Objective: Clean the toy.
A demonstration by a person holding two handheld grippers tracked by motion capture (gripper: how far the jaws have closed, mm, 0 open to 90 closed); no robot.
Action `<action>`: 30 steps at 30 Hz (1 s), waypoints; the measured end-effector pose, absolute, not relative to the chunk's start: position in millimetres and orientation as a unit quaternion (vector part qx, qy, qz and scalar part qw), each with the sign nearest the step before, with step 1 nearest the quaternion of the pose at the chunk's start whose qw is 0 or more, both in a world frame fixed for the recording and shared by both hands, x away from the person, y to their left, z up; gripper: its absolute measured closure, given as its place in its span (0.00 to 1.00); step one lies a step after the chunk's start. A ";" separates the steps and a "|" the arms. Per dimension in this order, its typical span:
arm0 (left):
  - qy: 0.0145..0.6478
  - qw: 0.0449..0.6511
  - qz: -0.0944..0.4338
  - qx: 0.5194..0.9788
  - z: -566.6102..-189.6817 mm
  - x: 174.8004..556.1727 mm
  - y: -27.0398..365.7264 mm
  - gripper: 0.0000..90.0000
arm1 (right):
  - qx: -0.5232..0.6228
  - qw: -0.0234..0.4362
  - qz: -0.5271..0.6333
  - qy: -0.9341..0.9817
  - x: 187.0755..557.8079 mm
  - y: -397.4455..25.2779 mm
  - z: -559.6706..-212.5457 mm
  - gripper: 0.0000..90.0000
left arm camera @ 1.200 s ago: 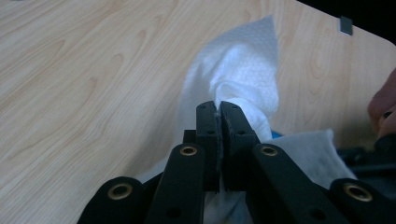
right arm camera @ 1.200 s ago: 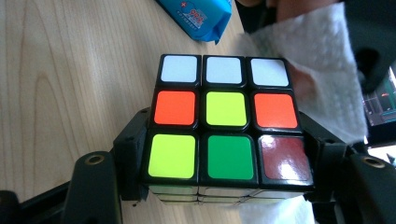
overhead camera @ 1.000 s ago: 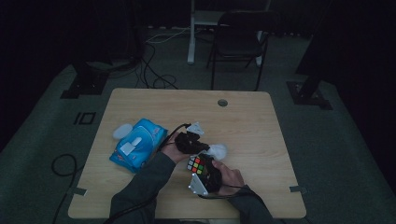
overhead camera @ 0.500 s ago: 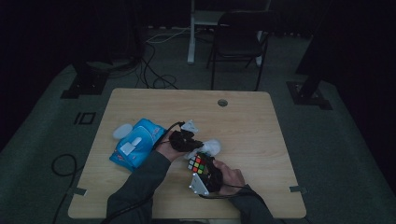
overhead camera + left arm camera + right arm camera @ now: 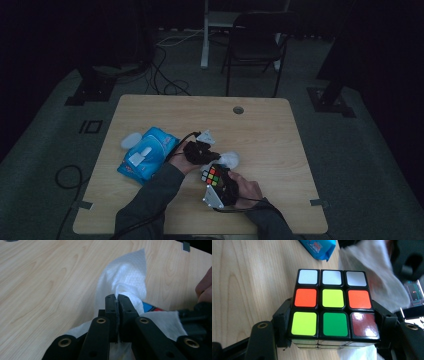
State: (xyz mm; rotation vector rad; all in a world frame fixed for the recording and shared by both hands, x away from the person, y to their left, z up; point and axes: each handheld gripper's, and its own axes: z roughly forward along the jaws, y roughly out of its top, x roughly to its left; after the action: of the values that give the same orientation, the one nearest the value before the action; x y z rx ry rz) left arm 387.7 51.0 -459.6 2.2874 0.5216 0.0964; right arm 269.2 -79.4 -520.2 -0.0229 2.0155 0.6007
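A colour puzzle cube [image 5: 333, 306] with white, orange, yellow, green and red stickers sits clamped between the jaws of my right gripper [image 5: 333, 322]; the high view shows the cube [image 5: 213, 176] near the table's front middle. My left gripper [image 5: 116, 300] is shut on a white tissue [image 5: 130, 277], whose free end sticks up beyond the jaws. From above, the left gripper [image 5: 207, 157] is just behind the cube, and the tissue [image 5: 229, 159] bulges out to its right, beside the cube. The tissue [image 5: 372, 272] also lies just past the cube in the right gripper view.
A blue pack of wipes [image 5: 146, 152] with a white flap lies on the wooden table [image 5: 280, 135] at the left, a white piece [image 5: 131, 140] at its far corner. A cable hole [image 5: 238, 110] is near the back edge. A chair [image 5: 255, 40] stands beyond.
The left gripper with the tissue has shifted slightly back and left. The right gripper still holds the cube in about the same place.
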 end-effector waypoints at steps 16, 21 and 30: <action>0.207 0.391 0.039 0.896 -458.7 387.8 51.8 0.98 | -0.009 0.497 0.249 0.831 270.1 -81.0 -519.6 0.38; 0.219 0.392 0.049 0.892 -457.4 389.6 60.6 0.98 | -0.004 0.498 0.251 0.830 271.0 -82.7 -519.5 0.38; 0.210 0.388 0.048 0.896 -453.2 388.6 59.0 0.97 | -0.002 0.499 0.252 0.829 270.4 -82.0 -518.6 0.38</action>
State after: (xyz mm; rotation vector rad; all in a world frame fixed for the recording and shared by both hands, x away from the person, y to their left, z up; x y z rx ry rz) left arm 388.6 59.0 -453.2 2.2790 0.5338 0.1229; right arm 270.4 -82.0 -518.6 -0.0048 2.0053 0.6090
